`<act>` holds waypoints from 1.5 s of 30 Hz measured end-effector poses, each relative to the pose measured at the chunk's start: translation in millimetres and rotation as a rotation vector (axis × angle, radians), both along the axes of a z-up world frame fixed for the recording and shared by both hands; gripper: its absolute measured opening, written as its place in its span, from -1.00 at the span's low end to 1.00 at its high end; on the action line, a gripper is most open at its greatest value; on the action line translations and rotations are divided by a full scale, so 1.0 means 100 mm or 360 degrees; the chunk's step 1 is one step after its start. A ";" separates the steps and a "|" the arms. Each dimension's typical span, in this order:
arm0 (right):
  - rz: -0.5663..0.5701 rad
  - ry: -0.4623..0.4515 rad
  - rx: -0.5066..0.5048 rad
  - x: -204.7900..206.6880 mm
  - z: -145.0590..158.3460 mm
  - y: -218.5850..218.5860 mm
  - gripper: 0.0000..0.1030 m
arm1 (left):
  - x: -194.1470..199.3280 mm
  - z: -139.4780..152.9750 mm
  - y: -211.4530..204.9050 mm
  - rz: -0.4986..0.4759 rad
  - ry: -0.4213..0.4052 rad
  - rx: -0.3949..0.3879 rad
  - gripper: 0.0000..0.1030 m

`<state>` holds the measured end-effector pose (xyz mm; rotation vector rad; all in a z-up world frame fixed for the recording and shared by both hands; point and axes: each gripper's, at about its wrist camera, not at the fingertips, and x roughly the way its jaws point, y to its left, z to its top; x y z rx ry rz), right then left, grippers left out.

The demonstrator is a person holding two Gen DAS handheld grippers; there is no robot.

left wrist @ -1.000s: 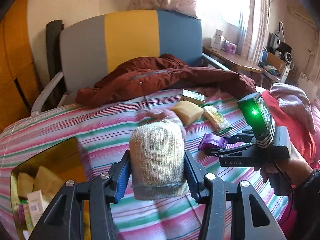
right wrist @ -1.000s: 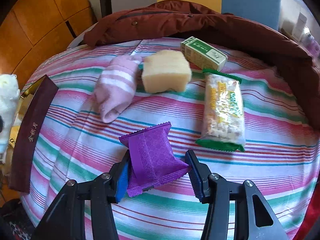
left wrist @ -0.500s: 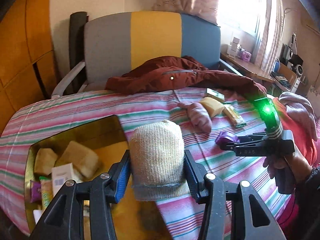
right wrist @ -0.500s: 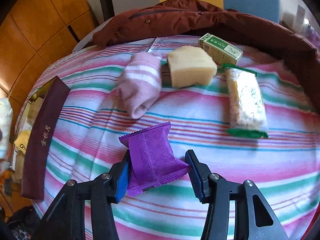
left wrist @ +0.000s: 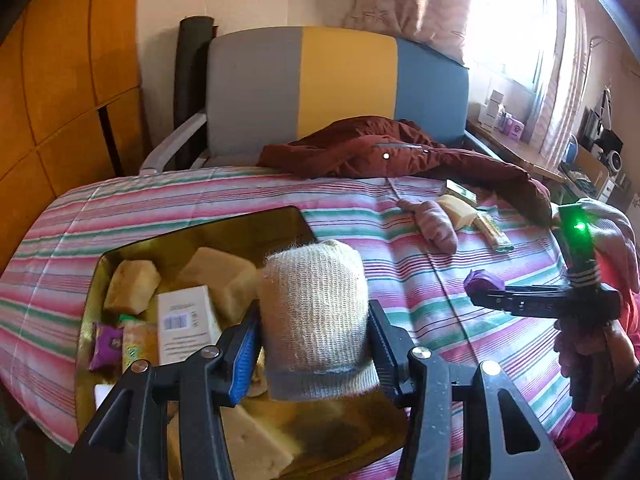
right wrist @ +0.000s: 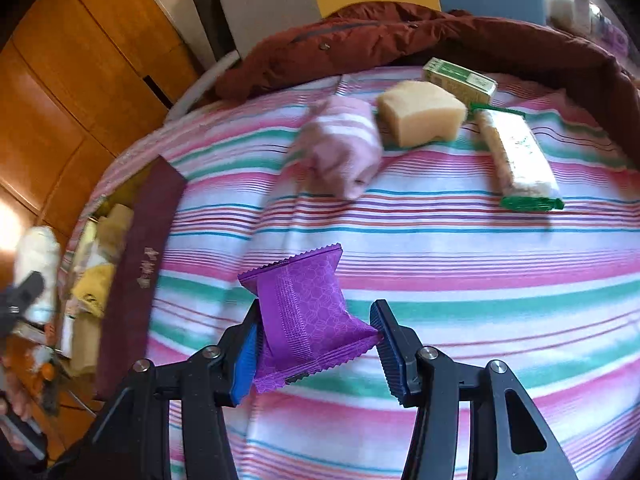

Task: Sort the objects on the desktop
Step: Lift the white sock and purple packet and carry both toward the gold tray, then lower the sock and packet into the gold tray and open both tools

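My left gripper [left wrist: 312, 320] is shut on a rolled beige sock [left wrist: 316, 308] and holds it over the right side of a gold-lined box [left wrist: 256, 228] that holds sponges, a white carton and snack packets. My right gripper [right wrist: 316, 332] is shut on a purple snack packet [right wrist: 308, 316], held above the striped cloth to the right of the box; it also shows in the left wrist view [left wrist: 480, 288]. On the cloth lie a pink striped sock [right wrist: 344, 152], a yellow sponge [right wrist: 420, 114], a green carton [right wrist: 460, 80] and a green-ended snack bar [right wrist: 520, 160].
A dark red jacket [left wrist: 400, 156] lies along the far edge of the striped cloth [right wrist: 440, 260], in front of a grey, yellow and blue chair [left wrist: 336, 84]. The box's dark maroon wall [right wrist: 140, 264] stands at the left in the right wrist view. Wooden panels are on the left.
My left gripper has carried the beige sock leftward from over the cloth to over the box. My right gripper has moved left with the purple packet, away from the remaining items.
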<state>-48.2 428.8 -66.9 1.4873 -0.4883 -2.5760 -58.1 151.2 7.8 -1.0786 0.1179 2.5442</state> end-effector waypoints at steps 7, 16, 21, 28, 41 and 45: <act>0.0064 0.0118 -0.0131 0.09 0.25 -0.41 0.03 | 0.06 -0.08 -0.23 0.0057 -0.0023 0.0005 -0.02; 0.0285 0.0253 -0.0191 -0.08 0.63 -1.22 0.03 | 0.09 -0.16 -0.75 0.0215 -0.0052 0.0068 -0.03; 0.0344 0.0249 -0.0176 -0.27 0.70 -1.63 0.02 | 0.04 -0.22 -1.05 0.0321 -0.0065 0.0102 -0.03; 0.0290 0.0185 -0.0165 -0.62 0.67 -2.06 0.14 | -0.17 -0.28 -1.25 0.0370 -0.0104 0.0122 -0.01; 0.0265 0.0298 0.0122 -0.45 0.68 -2.24 0.99 | -0.18 -0.34 -1.30 0.0411 -0.0125 0.0129 0.17; 0.0229 0.0312 0.0216 -0.33 0.64 -2.23 0.99 | -0.09 -0.27 -1.28 0.0421 -0.0073 0.0097 0.20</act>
